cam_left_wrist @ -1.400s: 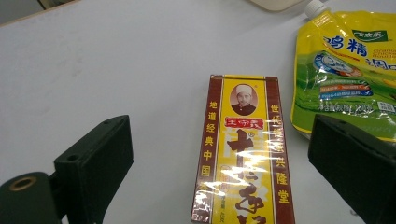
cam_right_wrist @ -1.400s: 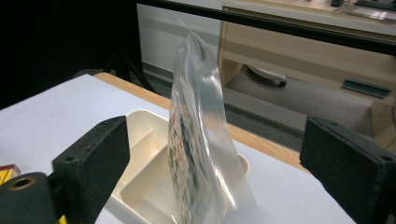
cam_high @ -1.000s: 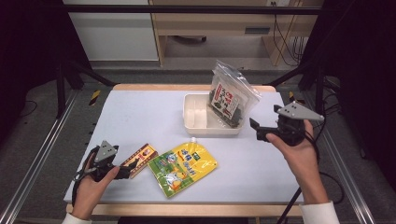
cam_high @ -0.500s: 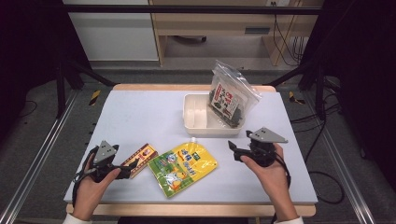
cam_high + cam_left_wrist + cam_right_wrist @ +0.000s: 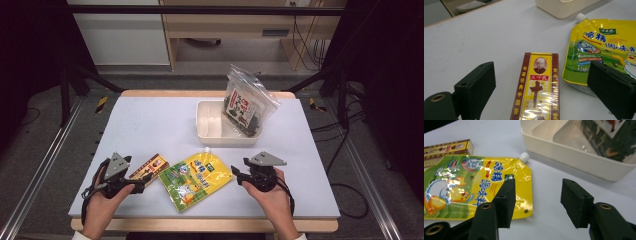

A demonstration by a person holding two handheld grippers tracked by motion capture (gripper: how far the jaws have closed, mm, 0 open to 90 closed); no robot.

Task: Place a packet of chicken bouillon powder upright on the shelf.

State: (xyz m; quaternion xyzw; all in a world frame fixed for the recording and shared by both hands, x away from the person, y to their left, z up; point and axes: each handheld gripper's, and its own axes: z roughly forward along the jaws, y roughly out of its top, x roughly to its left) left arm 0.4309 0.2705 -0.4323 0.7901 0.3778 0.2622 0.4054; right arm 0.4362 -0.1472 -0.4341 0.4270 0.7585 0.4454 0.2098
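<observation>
Right gripper (image 5: 239, 177), jaws half-open, just been closing on nothing, sits beside the flat yellow plastic spout pouch (image 5: 196, 178) lying to its left; left gripper (image 5: 144, 181) released, straddling the brown-yellow cardboard box (image 5: 536, 87).

Box front (image 5: 537, 87): a brown-bordered yellow box; large red-and-black characters "十三" beneath a small round portrait.
Box red band: white characters under the portrait, too small to read surely.
Box left border: yellow characters "地道经典中国香", running downward.
Box right border: yellow characters beginning "世传", the rest cut off or blurred.
Pouch front (image 5: 604, 42): a yellow spouted pouch; blue characters "鸡精" and "调味料".
Pouch green tag: white characters with small Latin lettering beneath, too fine to read.
Pouch round badge: a "3" in a blue circle.
Bag label (image 5: 241, 109): red print on white, on a clear bag in the tray; unreadable.
</observation>
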